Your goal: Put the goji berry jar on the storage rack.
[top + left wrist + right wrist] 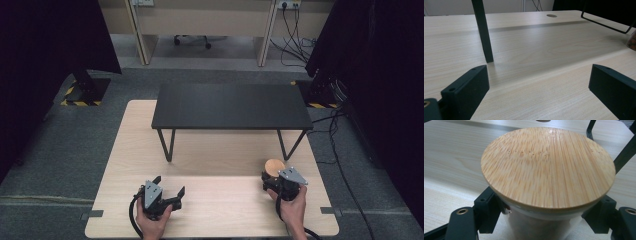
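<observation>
Glass jar [541,225] with bamboo lid [547,166], contents indistinct, standing on wooden table [215,210] near right edge, clasped between right gripper [544,217] jaws, left gripper [170,192] spread wide, empty.

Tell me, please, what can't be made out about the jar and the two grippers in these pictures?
- Jar contents: the lid covers it in the right gripper view; too small in the high view.
- Jar base: cut off by that view's bottom edge.
- Right gripper jaw contact with the glass: hidden under the lid's rim.
- Jar in the left gripper view: cropped by the right edge, a sliver.
- Left gripper body: its own view cuts it off.
</observation>
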{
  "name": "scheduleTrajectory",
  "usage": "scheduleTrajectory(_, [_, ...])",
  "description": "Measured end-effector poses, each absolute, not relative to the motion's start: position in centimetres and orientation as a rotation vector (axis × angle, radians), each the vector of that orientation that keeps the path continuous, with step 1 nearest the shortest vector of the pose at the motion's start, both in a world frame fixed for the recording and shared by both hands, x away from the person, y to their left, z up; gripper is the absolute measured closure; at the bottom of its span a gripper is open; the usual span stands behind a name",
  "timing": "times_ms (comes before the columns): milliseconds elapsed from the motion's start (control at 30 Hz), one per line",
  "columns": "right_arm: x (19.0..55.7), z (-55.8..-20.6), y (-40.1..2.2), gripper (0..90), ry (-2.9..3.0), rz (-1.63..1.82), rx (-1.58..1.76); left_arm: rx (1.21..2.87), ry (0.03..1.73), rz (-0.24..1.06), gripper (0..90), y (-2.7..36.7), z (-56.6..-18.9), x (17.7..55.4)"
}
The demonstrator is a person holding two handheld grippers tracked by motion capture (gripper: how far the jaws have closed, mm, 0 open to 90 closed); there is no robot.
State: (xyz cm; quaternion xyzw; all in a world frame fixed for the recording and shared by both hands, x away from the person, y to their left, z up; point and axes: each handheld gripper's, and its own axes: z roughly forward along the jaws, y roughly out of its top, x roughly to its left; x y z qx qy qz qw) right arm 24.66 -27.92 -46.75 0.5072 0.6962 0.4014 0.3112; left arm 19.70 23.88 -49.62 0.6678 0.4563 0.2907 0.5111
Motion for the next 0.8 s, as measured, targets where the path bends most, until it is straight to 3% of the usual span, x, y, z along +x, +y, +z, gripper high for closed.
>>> scheduleTrajectory(333, [22.3, -45.2, -27.8, 26.1, 1.817, 1.107, 1.285, 1.608, 1.097, 0.701, 2.4, 23.9, -49.6, 19.7])
scheduleTrajectory(800, [19.3, -38.7, -26.2, 26.2, 1.743, 1.167, 1.223, 1.608, 1.097, 0.699, 2.4, 23.9, -49.6, 19.7])
